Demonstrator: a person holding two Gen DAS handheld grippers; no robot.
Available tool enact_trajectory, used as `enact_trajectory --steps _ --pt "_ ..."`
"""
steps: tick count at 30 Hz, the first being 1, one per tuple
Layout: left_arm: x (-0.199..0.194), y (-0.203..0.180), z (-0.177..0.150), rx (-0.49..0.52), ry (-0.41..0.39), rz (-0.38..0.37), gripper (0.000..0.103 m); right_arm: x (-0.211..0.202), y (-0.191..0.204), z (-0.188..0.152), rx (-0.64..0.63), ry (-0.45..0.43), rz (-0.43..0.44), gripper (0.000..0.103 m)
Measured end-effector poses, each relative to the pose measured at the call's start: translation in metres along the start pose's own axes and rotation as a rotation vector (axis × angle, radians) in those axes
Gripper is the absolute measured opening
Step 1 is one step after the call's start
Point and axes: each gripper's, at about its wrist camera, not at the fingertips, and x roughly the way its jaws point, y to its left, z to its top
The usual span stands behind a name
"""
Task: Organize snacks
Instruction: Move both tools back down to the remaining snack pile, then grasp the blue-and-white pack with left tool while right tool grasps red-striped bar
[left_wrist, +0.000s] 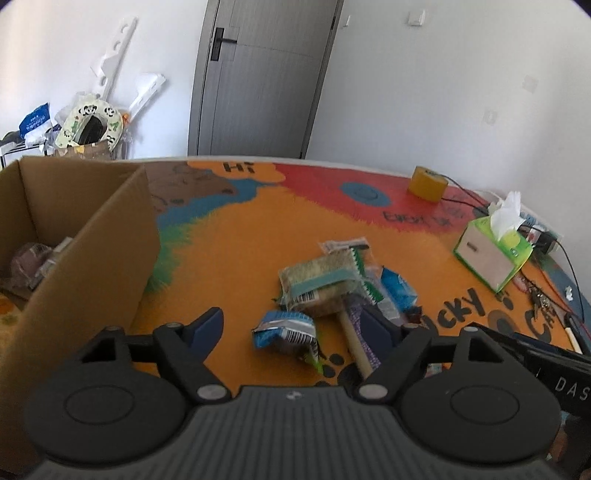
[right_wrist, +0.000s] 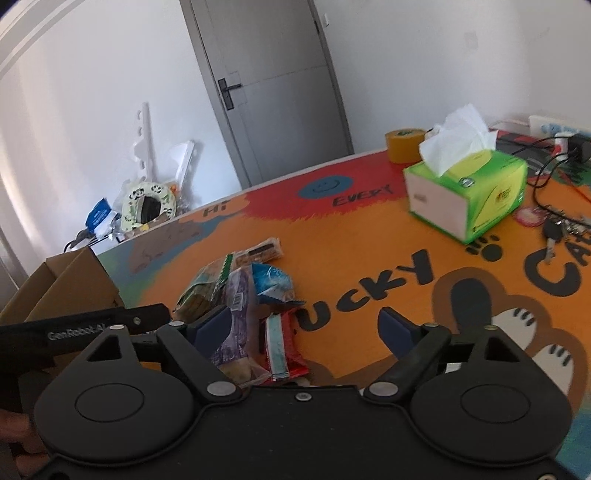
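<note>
Now the left gripper (left_wrist: 293, 325) stands open, jaws apart over a small blue packet (left_wrist: 286, 329) at the near side of the snack pile (left_wrist: 332, 288), pressing nothing. Likewise open, the right gripper (right_wrist: 304, 325) has a red packet (right_wrist: 282, 341) and a purple one (right_wrist: 236, 317) between its jaws, untouched. The pile lies mid-counter (left_wrist: 236, 258) on the orange print. A cardboard box (left_wrist: 85, 236) sits at the counter's left edge, a tissue box (right_wrist: 469, 188) and tape roll (right_wrist: 404, 144) toward the far right corner.
</note>
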Motion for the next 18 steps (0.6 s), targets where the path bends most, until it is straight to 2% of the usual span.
enact_trajectory --steps 3,7,12,16,18 --pt "0.007 -0.001 -0.001 -0.001 0.015 -0.001 0.071 0.007 0.001 0.000 -0.004 0.021 0.009 0.078" --pt "0.013 0.002 -0.004 -0.013 0.033 -0.002 0.063 0.014 0.005 0.000 -0.028 0.037 0.022 0.075" --pt "0.019 0.006 -0.004 -0.023 0.057 -0.001 0.050 0.026 0.007 0.000 -0.038 0.083 0.030 0.056" --pt "0.022 0.007 -0.009 -0.026 0.072 -0.014 0.042 0.032 0.009 -0.003 -0.049 0.113 0.034 0.050" --pt "0.021 0.007 -0.011 -0.025 0.069 -0.019 0.036 0.036 0.011 -0.007 -0.063 0.141 0.034 0.039"
